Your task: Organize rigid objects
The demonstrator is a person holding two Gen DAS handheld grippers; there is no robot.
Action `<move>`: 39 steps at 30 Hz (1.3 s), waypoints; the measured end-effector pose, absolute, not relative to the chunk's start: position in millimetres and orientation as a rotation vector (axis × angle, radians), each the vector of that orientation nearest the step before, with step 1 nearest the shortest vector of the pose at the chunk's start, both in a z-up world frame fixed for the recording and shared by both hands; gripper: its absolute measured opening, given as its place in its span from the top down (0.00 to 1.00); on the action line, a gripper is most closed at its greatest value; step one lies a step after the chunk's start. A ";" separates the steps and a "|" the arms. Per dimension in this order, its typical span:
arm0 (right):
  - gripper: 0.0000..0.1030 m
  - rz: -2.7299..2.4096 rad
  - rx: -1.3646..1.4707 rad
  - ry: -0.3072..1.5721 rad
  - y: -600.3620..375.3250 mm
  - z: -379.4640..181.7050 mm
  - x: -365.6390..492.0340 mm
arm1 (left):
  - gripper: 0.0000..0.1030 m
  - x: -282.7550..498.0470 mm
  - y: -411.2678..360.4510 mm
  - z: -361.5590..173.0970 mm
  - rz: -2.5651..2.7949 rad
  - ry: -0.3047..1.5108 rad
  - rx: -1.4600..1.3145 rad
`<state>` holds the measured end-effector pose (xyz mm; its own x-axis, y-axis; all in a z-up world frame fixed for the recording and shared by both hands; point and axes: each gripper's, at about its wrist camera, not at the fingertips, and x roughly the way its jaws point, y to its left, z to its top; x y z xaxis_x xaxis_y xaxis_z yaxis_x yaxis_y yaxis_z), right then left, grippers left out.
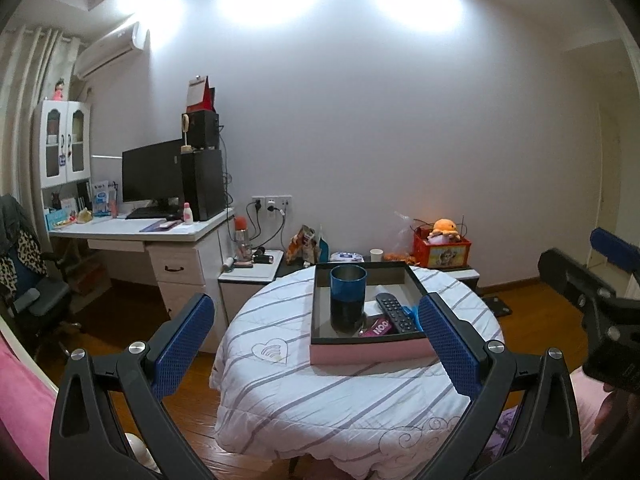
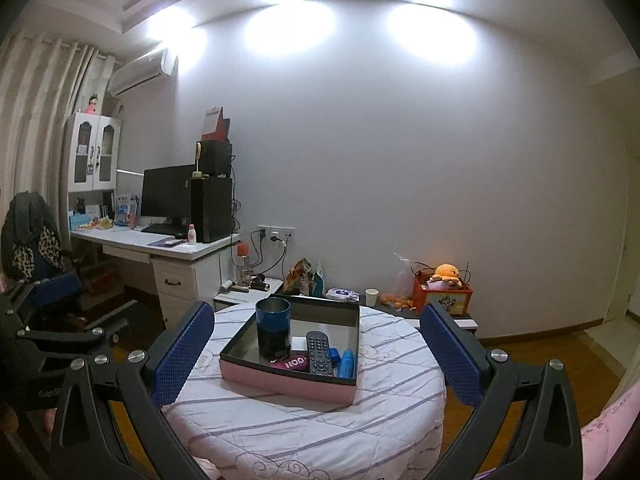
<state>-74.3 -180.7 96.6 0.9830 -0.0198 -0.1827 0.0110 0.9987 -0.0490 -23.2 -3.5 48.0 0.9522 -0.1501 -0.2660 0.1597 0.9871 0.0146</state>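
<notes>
A pink box [image 1: 370, 351] [image 2: 280, 384] with a dark inside sits on a round table under a striped white cloth [image 1: 320, 400] [image 2: 304, 432]. In it stand a blue and black cup [image 1: 348, 296] [image 2: 273, 330], a black remote [image 1: 396, 314] [image 2: 319, 350], a magenta pack [image 1: 378, 327] [image 2: 291, 363] and a blue object [image 2: 346, 363]. My left gripper [image 1: 316, 344] is open, held back from the box with nothing between its fingers. My right gripper [image 2: 316, 352] is open too, also short of the box. The right gripper shows at the right edge of the left wrist view [image 1: 596, 280].
A white desk [image 1: 160, 232] with a monitor and computer tower stands at the left, an office chair [image 1: 32, 280] beside it. Low cabinets behind the table carry snack bags, a paper cup [image 1: 376, 255] and a red box with an orange plush [image 1: 442, 248]. Wooden floor surrounds the table.
</notes>
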 end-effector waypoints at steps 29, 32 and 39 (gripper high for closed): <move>0.00 0.019 -0.053 0.196 -174.4 88.4 -77.6 | 0.00 -22.8 -9.0 38.1 -0.159 0.266 0.047; 0.00 0.020 -0.053 0.194 -174.5 87.8 -78.2 | 0.00 -22.1 -9.0 37.1 -0.160 0.266 0.045; 0.00 0.019 -0.056 0.197 -176.1 87.0 -78.2 | 0.00 -23.1 -9.0 37.9 -0.158 0.265 0.045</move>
